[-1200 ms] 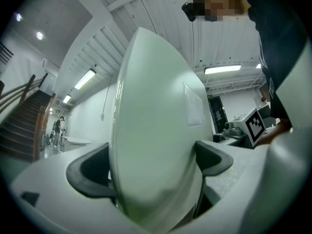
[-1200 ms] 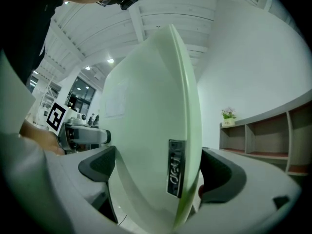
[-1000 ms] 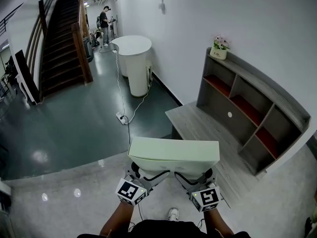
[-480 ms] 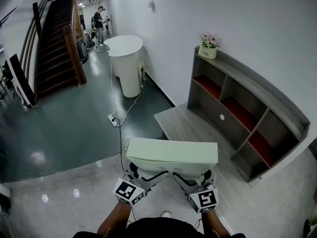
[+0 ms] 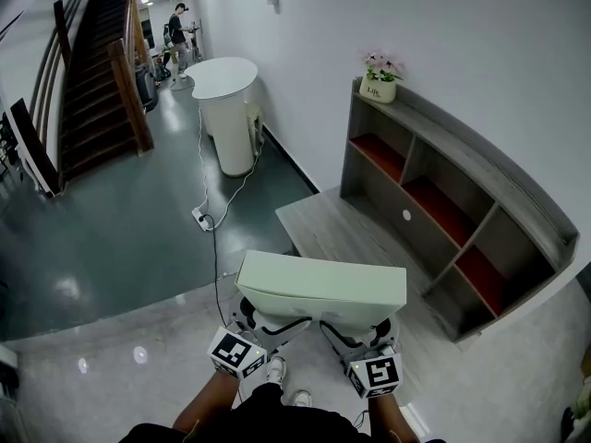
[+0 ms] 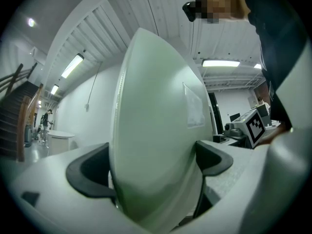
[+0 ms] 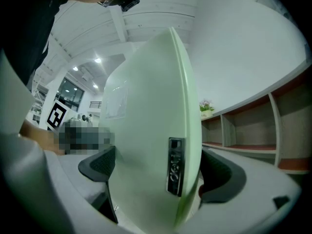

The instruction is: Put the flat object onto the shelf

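Observation:
A pale green flat object point(image 5: 321, 284), shaped like a closed slim case, is held level in front of me by both grippers. My left gripper point(image 5: 261, 318) is shut on its near left edge, and my right gripper point(image 5: 358, 325) is shut on its near right edge. In the left gripper view the flat object point(image 6: 156, 130) fills the space between the dark pads point(image 6: 90, 172). The right gripper view shows the flat object point(image 7: 151, 130) edge-on with a small metal badge point(image 7: 174, 172). The grey shelf unit point(image 5: 443, 201) with red-floored compartments stands ahead to the right.
A low wooden platform point(image 5: 337, 233) extends from the shelf's foot. A flower pot point(image 5: 377, 86) sits on the shelf's top far end. A white rounded counter point(image 5: 226, 109), a cable with a power strip point(image 5: 200, 215), a staircase point(image 5: 83, 72) and a distant person point(image 5: 175, 30) lie beyond.
The shelf and platform have drifted left and nearer in the head view as I walk closer. Both grippers keep their hold on the flat object unchanged.

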The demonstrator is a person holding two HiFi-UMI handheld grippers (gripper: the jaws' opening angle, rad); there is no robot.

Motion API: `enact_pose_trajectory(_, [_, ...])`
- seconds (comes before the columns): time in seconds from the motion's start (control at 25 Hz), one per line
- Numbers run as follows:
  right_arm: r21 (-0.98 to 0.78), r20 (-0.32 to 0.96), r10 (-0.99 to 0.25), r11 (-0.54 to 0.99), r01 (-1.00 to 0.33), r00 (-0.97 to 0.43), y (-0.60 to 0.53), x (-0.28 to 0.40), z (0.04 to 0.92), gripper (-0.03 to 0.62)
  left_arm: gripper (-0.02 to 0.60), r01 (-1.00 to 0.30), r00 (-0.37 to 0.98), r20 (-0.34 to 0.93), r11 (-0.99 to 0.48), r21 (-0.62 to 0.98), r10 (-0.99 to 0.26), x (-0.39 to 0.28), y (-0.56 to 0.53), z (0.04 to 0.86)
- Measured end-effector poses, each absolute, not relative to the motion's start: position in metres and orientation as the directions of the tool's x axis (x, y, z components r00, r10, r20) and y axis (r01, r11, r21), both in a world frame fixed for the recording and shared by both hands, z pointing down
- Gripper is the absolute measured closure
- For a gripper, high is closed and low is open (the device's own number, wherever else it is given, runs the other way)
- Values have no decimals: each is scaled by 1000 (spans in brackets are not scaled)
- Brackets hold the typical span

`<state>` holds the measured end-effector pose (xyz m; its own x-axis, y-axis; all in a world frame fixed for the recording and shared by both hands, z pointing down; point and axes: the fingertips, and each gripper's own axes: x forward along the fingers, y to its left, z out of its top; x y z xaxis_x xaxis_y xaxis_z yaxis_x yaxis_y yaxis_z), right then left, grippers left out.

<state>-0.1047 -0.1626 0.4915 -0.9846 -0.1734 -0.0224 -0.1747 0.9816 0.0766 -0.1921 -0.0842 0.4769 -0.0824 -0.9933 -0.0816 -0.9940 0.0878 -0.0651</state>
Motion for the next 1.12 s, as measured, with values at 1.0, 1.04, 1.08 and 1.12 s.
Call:
enact_pose_trajectory(1.0, [154,-44,-481,863,-482,-876,-296,-153,473,68,44,-971,238,-139,-234,-45,-961,-264,-245,460])
enact_pose_trajectory(1.04, [153,-44,-497,854,-498,-867,-299,-153,472,68,44,-967,254,-140,-250,-46,-957,-264,-250,459])
enact_pose_trajectory(1.08, [147,-44,-514,845,-514,-857,-302,-153,470,68,44,-962,271,-140,-267,-47,-952,-265,-255,457])
enact_pose_trajectory(1.12, [139,-47,-531,835,-532,-846,-304,-153,468,68,44,-957,289,-140,-285,-48,-947,-265,-260,456])
